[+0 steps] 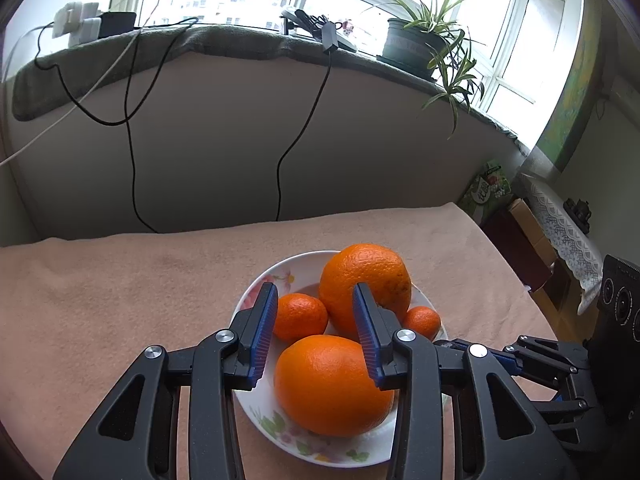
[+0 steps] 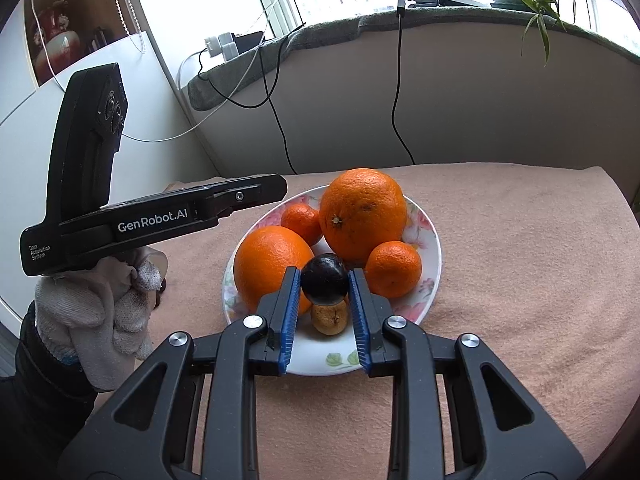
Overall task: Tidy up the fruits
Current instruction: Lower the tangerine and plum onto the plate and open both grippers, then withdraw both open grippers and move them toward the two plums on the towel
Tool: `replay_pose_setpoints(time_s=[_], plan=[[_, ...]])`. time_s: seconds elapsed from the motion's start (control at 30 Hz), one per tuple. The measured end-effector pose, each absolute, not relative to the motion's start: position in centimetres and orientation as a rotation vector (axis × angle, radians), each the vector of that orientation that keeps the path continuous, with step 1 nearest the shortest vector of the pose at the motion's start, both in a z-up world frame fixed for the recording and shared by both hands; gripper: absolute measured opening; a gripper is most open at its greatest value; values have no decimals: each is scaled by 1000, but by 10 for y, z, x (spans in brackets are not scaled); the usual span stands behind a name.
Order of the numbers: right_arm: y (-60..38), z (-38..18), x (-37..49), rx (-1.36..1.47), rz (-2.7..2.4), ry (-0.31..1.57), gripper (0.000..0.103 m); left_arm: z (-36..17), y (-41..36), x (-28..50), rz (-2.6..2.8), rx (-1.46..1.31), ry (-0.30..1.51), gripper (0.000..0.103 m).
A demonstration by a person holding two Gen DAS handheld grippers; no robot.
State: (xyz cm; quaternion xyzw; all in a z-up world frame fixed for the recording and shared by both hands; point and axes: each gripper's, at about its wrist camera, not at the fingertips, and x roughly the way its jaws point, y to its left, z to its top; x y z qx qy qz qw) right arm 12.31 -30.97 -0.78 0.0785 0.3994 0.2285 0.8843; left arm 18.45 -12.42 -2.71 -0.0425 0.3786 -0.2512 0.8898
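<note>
A pink cloth (image 2: 520, 280) covers the table and bears a floral plate (image 2: 430, 240). On the plate sit a large orange (image 2: 362, 214) at the back, a second orange (image 2: 270, 266) to its left, two mandarins (image 2: 394, 268) on either side, a dark plum (image 2: 324, 278) and a small brownish fruit (image 2: 330, 318) beneath it, its kind unclear. The right gripper (image 2: 324, 282) flanks the plum; its jaws appear just clear of it, a narrow gap showing. The left gripper (image 1: 316, 312) hangs above the plate, jaws partly apart, nothing between them, held by a gloved hand (image 2: 96, 316).
</note>
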Motion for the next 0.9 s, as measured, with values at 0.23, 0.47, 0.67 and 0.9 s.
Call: replay_pose_setpoints(time_s=[0.23,0.47,0.67,0.9], plan=[[-308,2,118,153,473,790,72,-23,-123,179,-511,-76,774,67],[-306,9,113,139,481,768,89,-16,-125,175,-491,-62,748,82],[-302,11,110,115,466,767,93,-12,-128,171,-483,-37,737,82],[-302,14,106,111,459,766,93,-6,-128,163,-476,-32,719,82]])
